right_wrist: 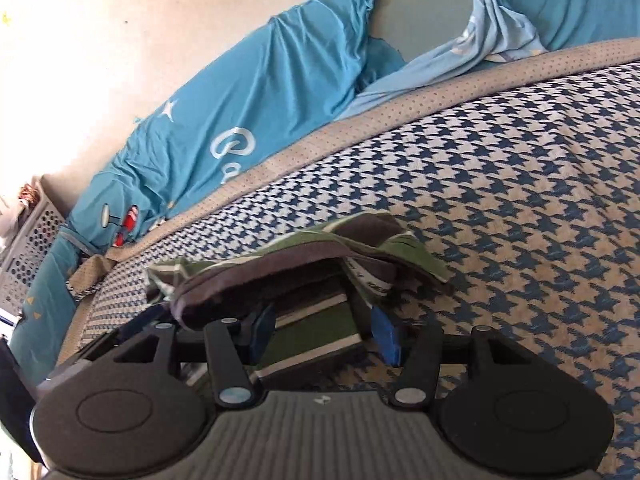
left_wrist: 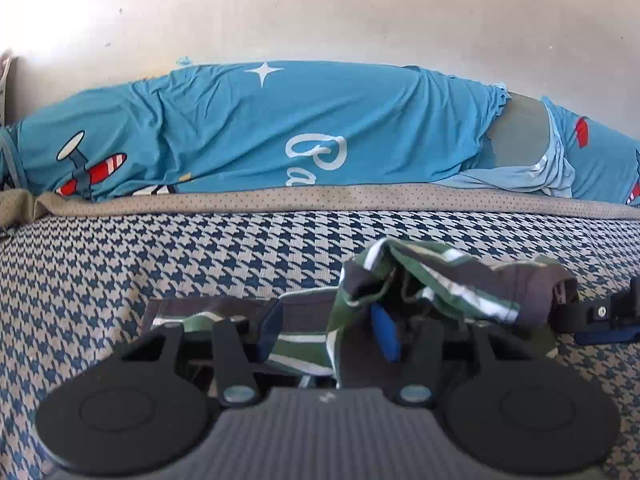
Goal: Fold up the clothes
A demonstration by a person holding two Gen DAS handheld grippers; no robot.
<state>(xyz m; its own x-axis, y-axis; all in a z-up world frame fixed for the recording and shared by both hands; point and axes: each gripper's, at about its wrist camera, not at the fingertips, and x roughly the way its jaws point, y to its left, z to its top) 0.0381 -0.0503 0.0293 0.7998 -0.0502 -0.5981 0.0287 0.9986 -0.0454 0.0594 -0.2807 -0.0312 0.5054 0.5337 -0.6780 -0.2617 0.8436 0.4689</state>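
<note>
A green, grey and white striped garment lies bunched on the houndstooth bed cover. My left gripper is low over it with its blue pads apart and cloth lying between and over them. The right gripper shows at the left wrist view's right edge. In the right wrist view the same garment is partly folded, and my right gripper sits open at its near edge, blue pads either side of the striped layer. Whether either grips cloth is unclear.
A blue duvet with plane prints lies bunched along the wall at the back, with a beige dotted sheet edge before it. A perforated laundry basket stands at the far left beside the bed.
</note>
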